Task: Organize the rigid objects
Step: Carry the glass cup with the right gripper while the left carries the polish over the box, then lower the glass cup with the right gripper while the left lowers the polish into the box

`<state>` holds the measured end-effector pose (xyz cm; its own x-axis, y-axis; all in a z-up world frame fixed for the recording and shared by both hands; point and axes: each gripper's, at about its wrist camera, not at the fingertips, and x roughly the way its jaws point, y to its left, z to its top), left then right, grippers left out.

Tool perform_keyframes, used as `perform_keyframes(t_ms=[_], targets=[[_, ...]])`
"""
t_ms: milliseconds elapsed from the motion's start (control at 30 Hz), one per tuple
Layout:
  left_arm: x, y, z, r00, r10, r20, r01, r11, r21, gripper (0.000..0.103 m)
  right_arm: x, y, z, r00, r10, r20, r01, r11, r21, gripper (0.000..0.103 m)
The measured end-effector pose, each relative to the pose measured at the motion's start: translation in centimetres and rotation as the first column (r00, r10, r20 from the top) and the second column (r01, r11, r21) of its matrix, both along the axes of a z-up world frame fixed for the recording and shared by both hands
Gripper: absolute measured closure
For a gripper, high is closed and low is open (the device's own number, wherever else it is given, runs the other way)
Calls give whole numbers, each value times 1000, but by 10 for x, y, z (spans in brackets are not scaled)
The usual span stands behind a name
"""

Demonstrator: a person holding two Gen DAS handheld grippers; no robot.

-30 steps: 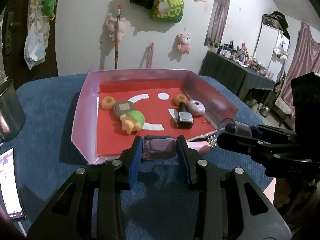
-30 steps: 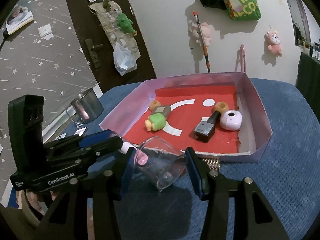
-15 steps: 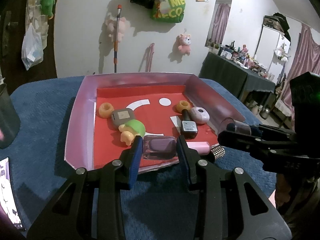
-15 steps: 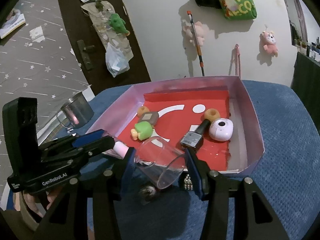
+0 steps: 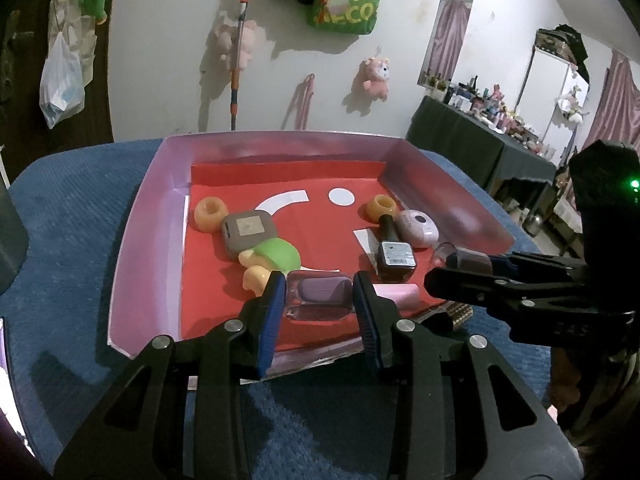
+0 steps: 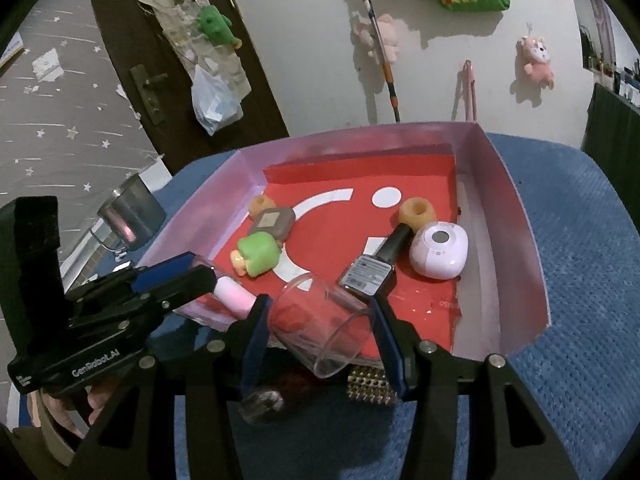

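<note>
My left gripper (image 5: 319,298) is shut on a purple perfume bottle (image 5: 320,296) with a pink cap (image 5: 398,294), held over the front edge of the pink tray (image 5: 140,240). My right gripper (image 6: 320,328) is shut on a clear plastic cup (image 6: 320,322), held tilted over the tray's front edge (image 6: 500,344). Inside the tray lie a green toy (image 5: 276,258), a grey case (image 5: 248,232), two orange rings (image 5: 210,214), a dark nail polish bottle (image 5: 394,254) and a lilac round device (image 5: 418,228).
The tray rests on a blue textured cloth (image 5: 72,208). A studded gold item (image 6: 368,386) and a dark round object (image 6: 262,402) lie on the cloth under my right gripper. A metal mug (image 6: 130,216) stands left of the tray. A phone edge (image 5: 10,392) lies far left.
Both grippers have moved forward with their loads, from over the cloth in front of the tray to over the tray's front edge.
</note>
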<state>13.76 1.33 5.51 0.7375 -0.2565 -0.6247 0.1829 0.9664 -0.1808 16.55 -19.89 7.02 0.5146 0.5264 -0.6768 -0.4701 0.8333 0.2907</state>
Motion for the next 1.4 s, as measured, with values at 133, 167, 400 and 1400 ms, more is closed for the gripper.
perform_keyframes(t_ms=[133, 167, 400, 1400], targets=[[4, -5, -5, 1000, 3, -19, -3, 999, 33, 70, 8, 3, -7, 1000, 4, -31, -4, 1000, -14, 50], [6, -6, -6, 1000, 3, -25, -2, 999, 36, 70, 10, 4, -9, 999, 4, -36, -4, 1000, -20, 50], [19, -9, -20, 996, 26, -90, -19, 996, 83, 70, 19, 8, -14, 998, 0, -65, -3, 999, -52, 50], [49, -18, -22, 992, 95, -83, -86, 991, 105, 70, 50, 21, -30, 996, -26, -83, 21, 998, -55, 50]])
